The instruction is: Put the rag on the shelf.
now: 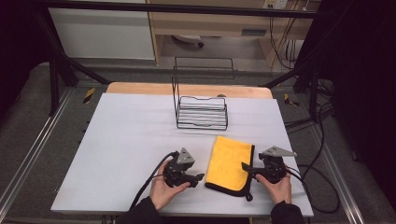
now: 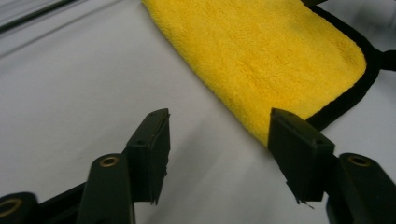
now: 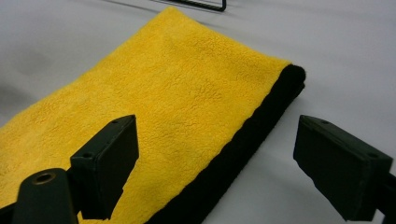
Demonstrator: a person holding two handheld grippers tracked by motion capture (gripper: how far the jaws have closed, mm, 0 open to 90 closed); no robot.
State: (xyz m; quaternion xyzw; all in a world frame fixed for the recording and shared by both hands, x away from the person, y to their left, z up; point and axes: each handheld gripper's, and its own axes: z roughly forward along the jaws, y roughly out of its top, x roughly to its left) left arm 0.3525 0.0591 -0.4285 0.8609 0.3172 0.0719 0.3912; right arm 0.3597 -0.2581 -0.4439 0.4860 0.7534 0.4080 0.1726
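A folded yellow cloth point(image 1: 229, 163) with a black border lies flat on the white table near its front edge. My left gripper point(image 1: 198, 178) sits just left of the cloth and points at its left edge. In the left gripper view its jaws point(image 2: 219, 154) stand open above the table, with the cloth point(image 2: 266, 51) just ahead and its edge by the right jaw. My right gripper point(image 1: 246, 168) is at the cloth's right side. Its open jaws point(image 3: 215, 163) straddle the black-bordered edge of the cloth point(image 3: 177, 102) without pressing on it.
A black wire rack point(image 1: 201, 112) stands behind the cloth at the table's middle back, and its base wire point(image 3: 201, 4) shows in the right gripper view. The table point(image 1: 126, 135) stretches bare to the left. Cables trail off the right edge.
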